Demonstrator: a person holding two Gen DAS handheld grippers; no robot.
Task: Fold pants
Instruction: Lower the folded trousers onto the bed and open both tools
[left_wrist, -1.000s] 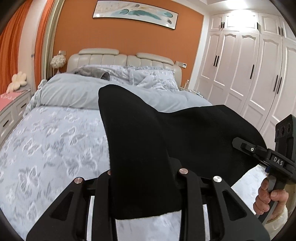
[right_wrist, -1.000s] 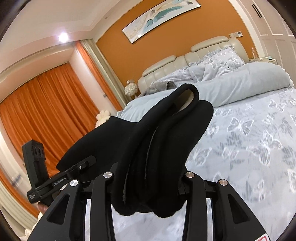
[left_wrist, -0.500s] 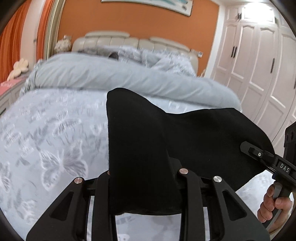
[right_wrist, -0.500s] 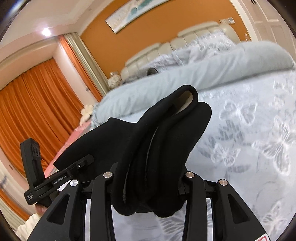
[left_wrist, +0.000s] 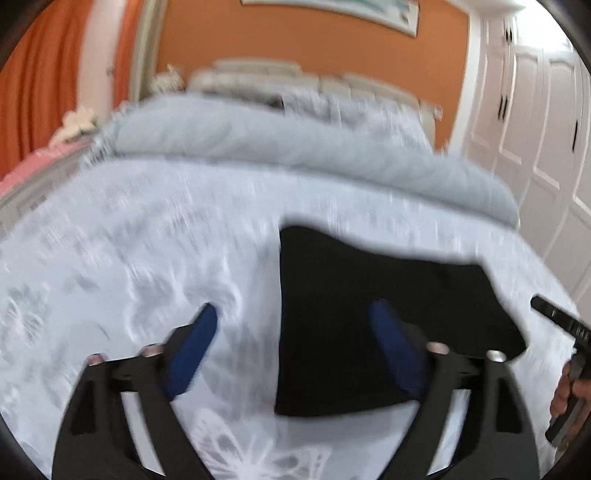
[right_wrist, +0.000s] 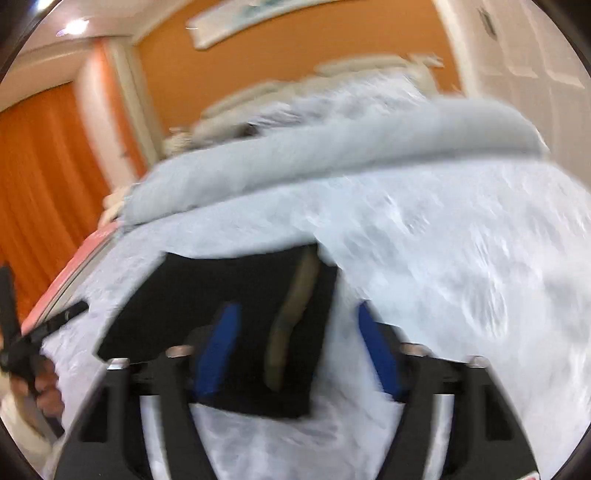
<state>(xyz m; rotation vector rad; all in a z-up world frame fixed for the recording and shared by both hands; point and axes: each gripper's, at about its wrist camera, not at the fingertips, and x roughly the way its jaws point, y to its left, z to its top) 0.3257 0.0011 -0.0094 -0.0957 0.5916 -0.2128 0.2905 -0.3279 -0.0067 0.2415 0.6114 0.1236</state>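
Note:
The black pants (left_wrist: 369, 314) lie flat on the butterfly-print bed cover (left_wrist: 129, 258), folded into a broad rectangle. My left gripper (left_wrist: 295, 310) hovers over their left edge; its jaws are opening, and the blue pads (left_wrist: 192, 350) stand wide apart and clear of the cloth. In the right wrist view the pants (right_wrist: 221, 280) show a tan inner lining (right_wrist: 291, 314) at their right end. My right gripper (right_wrist: 297, 308) hangs there with its blue pads (right_wrist: 218, 350) spread either side of that end, pressing on nothing. Both views are blurred by motion.
A rolled grey duvet (left_wrist: 295, 147) and the headboard lie beyond the pants. White wardrobe doors (left_wrist: 535, 110) stand to the right, orange curtains (right_wrist: 44, 184) and a pink-topped nightstand (left_wrist: 37, 162) to the left. A hand (left_wrist: 569, 387) holds the other gripper's handle.
Both grippers came down toward the bed and let go of the pants. The cloth that bulged between each pair of jaws now lies flat on the cover.

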